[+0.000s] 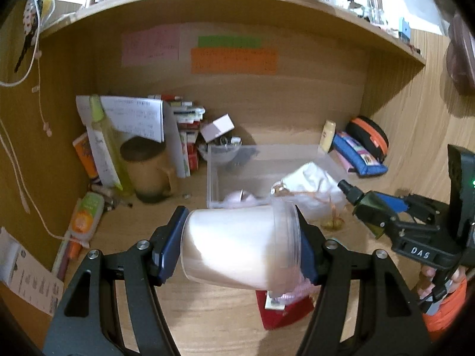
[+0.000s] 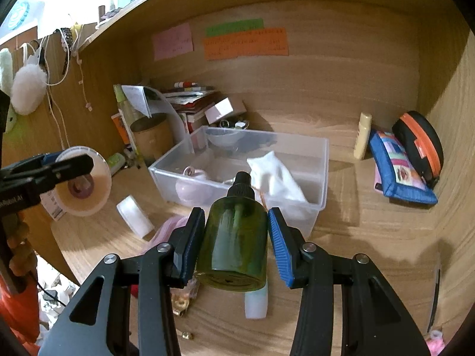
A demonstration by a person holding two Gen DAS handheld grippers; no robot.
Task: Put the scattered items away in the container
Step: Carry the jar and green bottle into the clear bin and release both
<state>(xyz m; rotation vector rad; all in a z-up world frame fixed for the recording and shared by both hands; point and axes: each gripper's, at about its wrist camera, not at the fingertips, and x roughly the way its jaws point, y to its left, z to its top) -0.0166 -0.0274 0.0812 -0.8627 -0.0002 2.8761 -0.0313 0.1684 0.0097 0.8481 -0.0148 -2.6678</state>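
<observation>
On the right gripper (image 1: 383,207), white letters read "DAS".

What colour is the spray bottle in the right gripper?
Translucent green spray bottle with a black cap; clearest in the right wrist view.

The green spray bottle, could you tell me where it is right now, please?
The green spray bottle is gripped in the right gripper, held above the desk just in front of the clear bin, nozzle pointing toward it.
</observation>
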